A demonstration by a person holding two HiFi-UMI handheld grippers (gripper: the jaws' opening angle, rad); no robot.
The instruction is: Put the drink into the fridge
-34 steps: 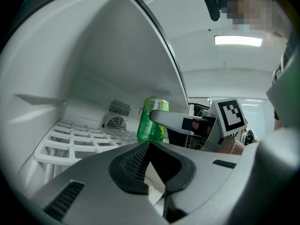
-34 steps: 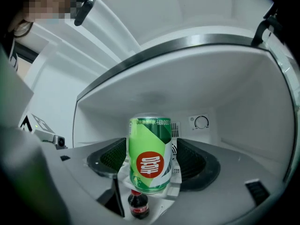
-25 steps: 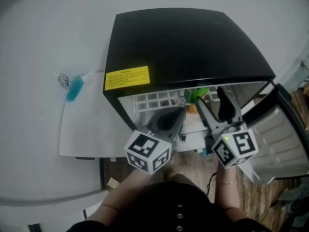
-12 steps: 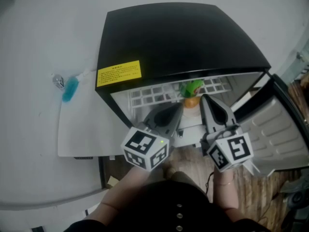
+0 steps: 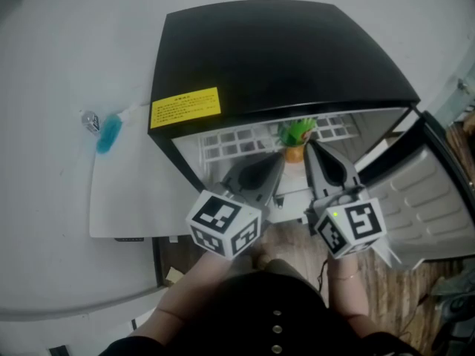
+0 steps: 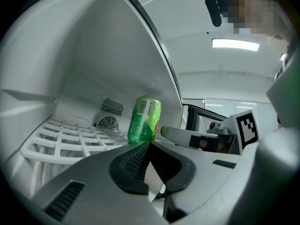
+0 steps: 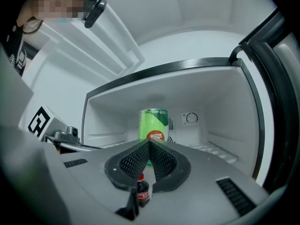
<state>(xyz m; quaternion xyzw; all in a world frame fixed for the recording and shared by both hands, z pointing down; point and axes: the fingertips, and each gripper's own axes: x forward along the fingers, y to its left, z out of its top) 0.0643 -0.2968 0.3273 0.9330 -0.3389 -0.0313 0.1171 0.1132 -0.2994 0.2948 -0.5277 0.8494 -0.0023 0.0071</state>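
A green drink can (image 5: 295, 133) stands on the white wire shelf (image 6: 70, 142) inside the open black mini fridge (image 5: 274, 58). No gripper touches it. It shows beyond my shut jaws as the can (image 6: 144, 118) in the left gripper view and the can (image 7: 153, 123) in the right gripper view. My right gripper (image 5: 313, 153) is shut and empty, its tips just in front of the can. My left gripper (image 5: 276, 170) is also shut with nothing in it, at the fridge opening, left of the right one. The tips meet in left gripper (image 6: 149, 143) and right gripper (image 7: 150, 142).
The fridge door (image 5: 427, 199) hangs open at the right. A yellow label (image 5: 185, 107) sits on the fridge's top front edge. A blue object (image 5: 108, 133) lies on the white surface to the left. A small dark bottle with a red label (image 7: 141, 191) shows below my right jaws.
My right gripper stood open around the can a second ago; its jaws have since shut empty and it has drawn slightly back. The can stays on the shelf. The left gripper has not moved.
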